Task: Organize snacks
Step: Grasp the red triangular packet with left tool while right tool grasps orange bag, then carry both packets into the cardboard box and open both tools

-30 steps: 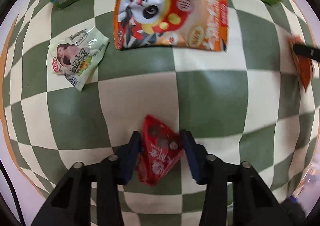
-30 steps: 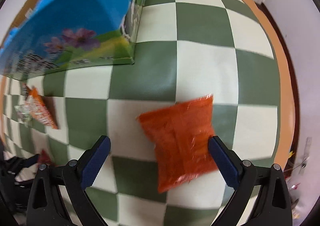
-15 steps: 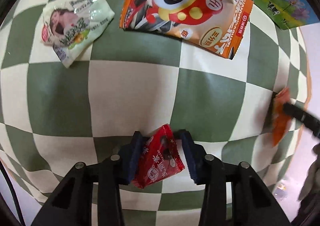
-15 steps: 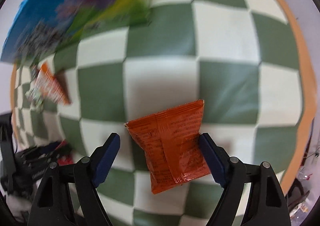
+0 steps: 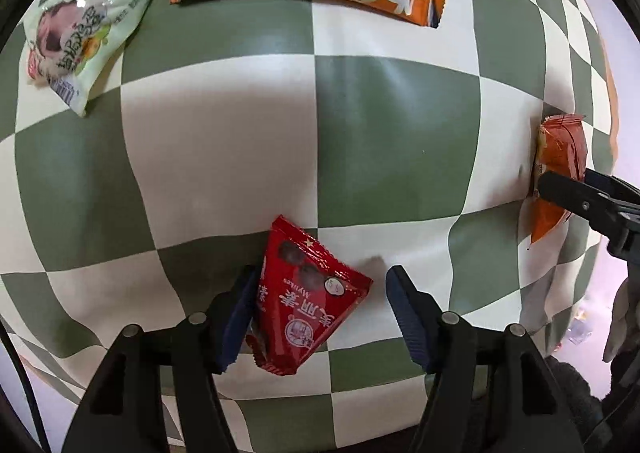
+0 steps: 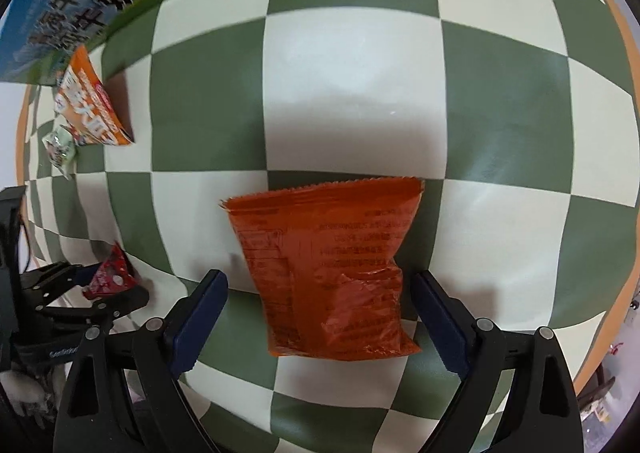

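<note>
My left gripper (image 5: 320,305) has just been opening, red snack packet (image 5: 304,301) loose between jaws on the checkered tablecloth (image 5: 224,133). My right gripper (image 6: 320,317) has just widened, straddling orange packet (image 6: 328,269) near the cloth's right edge, not pinching. Lift clear straight up, don't drag packets.

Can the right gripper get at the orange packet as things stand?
Probably yes. The orange packet lies flat on the checkered cloth between the open jaws of the right gripper, which have just been opening. Neither pad touches it, and nothing lies over it.
</note>
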